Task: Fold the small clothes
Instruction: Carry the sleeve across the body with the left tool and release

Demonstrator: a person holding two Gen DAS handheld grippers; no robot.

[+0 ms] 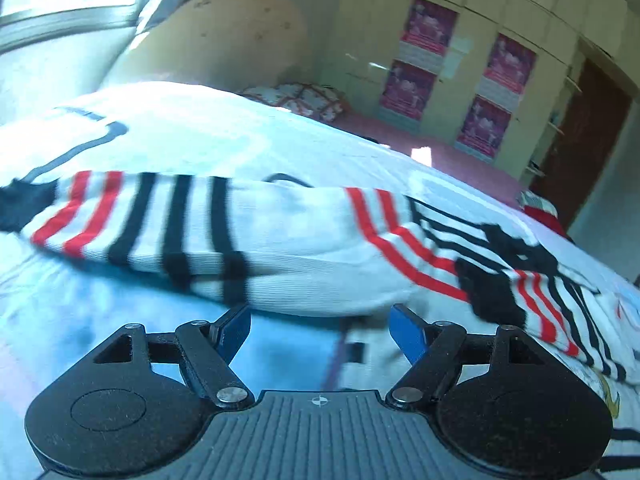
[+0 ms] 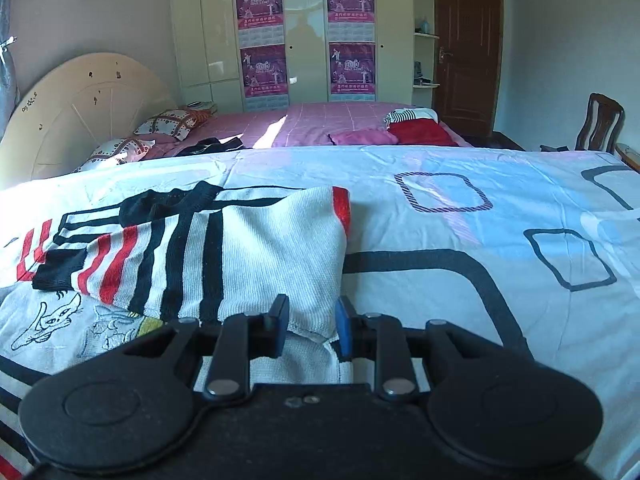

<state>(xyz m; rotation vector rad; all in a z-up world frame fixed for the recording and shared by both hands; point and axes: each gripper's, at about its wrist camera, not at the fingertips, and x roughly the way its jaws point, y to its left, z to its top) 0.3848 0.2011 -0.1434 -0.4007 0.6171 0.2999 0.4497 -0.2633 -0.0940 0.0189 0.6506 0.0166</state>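
Bed: I see a wide bed (image 2: 460,216) under a pale sheet printed with dark rounded squares; it carries everything I am working on.
Wardrobe: a cream wardrobe (image 2: 304,32) fills the far wall, with four purple posters (image 2: 260,0) stuck on its doors.
Second bed: behind the near one lies a pink-covered bed (image 2: 320,124) with patterned pillows (image 2: 168,122) at its head and a red cloth (image 2: 420,130) near its foot.
Door and chair: a brown door (image 2: 466,48) stands at far right, a wooden chair (image 2: 600,122) just past the bed edge.
Sweater: the striped sweater (image 2: 240,248), white knit with black and red bands, lies flat on the near bed, left of centre in my right view; nothing stands between it and either tool.
Hard to make out: my left view is motion-blurred, so the sweater (image 1: 280,240) shows smeared stripes; a cartoon-print cloth (image 2: 60,320) lies partly under it, its edges cut off.
Right tongs: my right tongs (image 2: 312,328) sit low, level with the sheet, closed to a narrow gap with the sweater's near hem pinched between the blue pads.
Left tongs: my left tongs (image 1: 320,328) are tilted, spread wide, holding nothing, their tips just short of the sweater's edge.
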